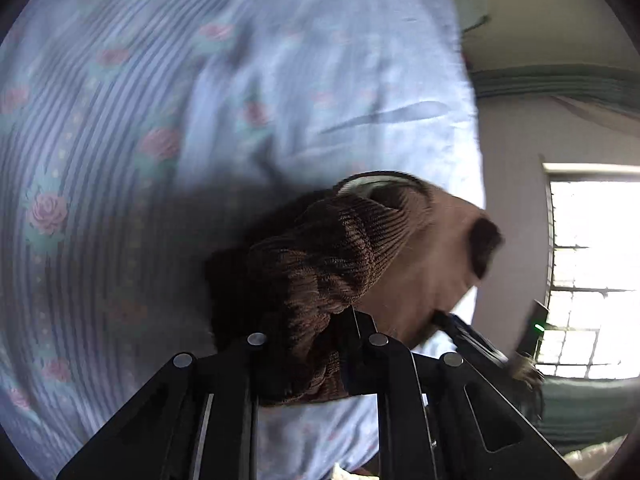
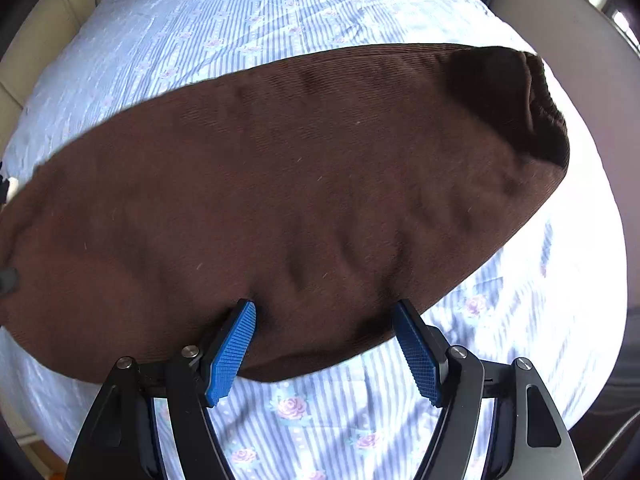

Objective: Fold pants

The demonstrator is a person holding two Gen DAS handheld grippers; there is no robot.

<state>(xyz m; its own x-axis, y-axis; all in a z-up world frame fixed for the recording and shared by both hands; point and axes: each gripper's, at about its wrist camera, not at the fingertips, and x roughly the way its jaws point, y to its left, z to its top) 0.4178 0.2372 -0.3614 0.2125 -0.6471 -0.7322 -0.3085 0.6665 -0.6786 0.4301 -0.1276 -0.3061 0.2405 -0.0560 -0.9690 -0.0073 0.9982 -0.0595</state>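
Note:
Brown corduroy pants (image 2: 280,184) lie spread across the bed in the right wrist view, waistband end at the upper right. My right gripper (image 2: 326,316) is open, its blue pads (image 2: 232,354) resting at the near edge of the pants with cloth between them. In the left wrist view my left gripper (image 1: 316,340) is shut on a bunched-up end of the pants (image 1: 320,264), held above the sheet. The right gripper's black body (image 1: 476,338) shows beyond the cloth at the right.
The bed is covered by a blue striped sheet with pink roses (image 2: 304,412). A wall and a bright barred window (image 1: 588,272) stand to the right in the left wrist view. The bed's edge and beige frame (image 2: 32,60) show at left.

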